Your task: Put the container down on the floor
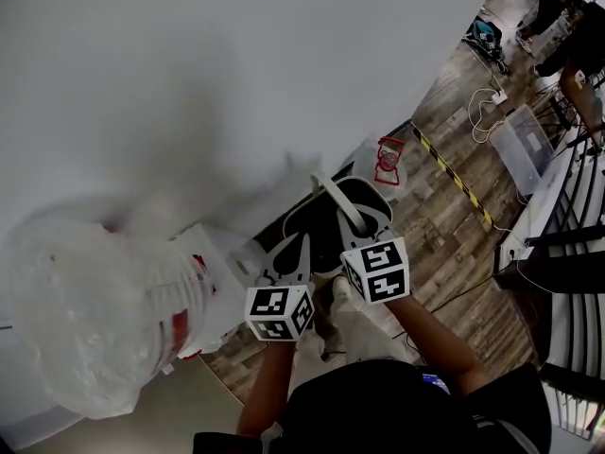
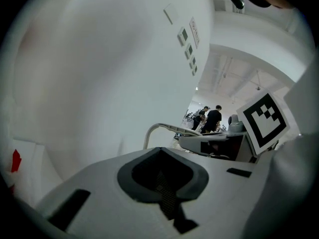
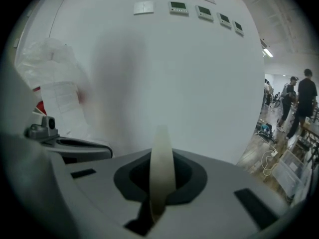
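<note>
Pale container handle (image 3: 162, 166) in right hand-held gripper (image 1: 354, 227)

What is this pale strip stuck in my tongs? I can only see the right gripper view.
Observer: Head view shows it's the handle of a dark container.
Operator: Is the floor bare under it?
Observer: Can't tell under it; a yellow-black striped tape runs across the floor beyond.
Operator: Is anything else down there?
Observer: A red-and-white thing by the wall.
</note>
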### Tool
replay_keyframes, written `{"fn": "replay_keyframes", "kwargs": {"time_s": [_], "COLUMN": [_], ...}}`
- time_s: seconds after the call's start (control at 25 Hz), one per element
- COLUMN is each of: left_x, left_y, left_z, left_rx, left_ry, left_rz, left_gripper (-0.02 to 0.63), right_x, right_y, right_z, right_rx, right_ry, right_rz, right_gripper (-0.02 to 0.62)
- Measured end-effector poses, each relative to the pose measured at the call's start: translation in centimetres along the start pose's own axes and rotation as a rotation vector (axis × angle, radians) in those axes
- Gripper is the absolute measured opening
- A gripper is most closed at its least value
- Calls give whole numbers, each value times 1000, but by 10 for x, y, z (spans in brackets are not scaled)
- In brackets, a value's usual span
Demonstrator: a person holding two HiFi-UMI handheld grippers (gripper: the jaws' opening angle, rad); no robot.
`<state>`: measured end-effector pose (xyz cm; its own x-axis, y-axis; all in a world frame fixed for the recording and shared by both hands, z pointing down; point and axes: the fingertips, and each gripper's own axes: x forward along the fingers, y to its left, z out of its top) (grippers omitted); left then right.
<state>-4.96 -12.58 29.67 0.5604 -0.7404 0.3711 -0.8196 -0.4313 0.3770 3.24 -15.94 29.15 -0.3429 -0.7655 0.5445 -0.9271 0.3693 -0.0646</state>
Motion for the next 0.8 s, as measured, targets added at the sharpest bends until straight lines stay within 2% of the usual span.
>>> {"fn": "replay_keyframes", "kwargs": {"time_s": [0.8], "left_x": [41], "left_y": [29], "left_z": [-86], "left_rx": [-79], "left_ry": [136], "left_rz": [29], "left_gripper": [14], "right_x": [52], "right_y": [-11], "right_z": [-88], "right_rx": [5], "right_ry": [189], "right_rz": [30], "right_gripper": [31]}}
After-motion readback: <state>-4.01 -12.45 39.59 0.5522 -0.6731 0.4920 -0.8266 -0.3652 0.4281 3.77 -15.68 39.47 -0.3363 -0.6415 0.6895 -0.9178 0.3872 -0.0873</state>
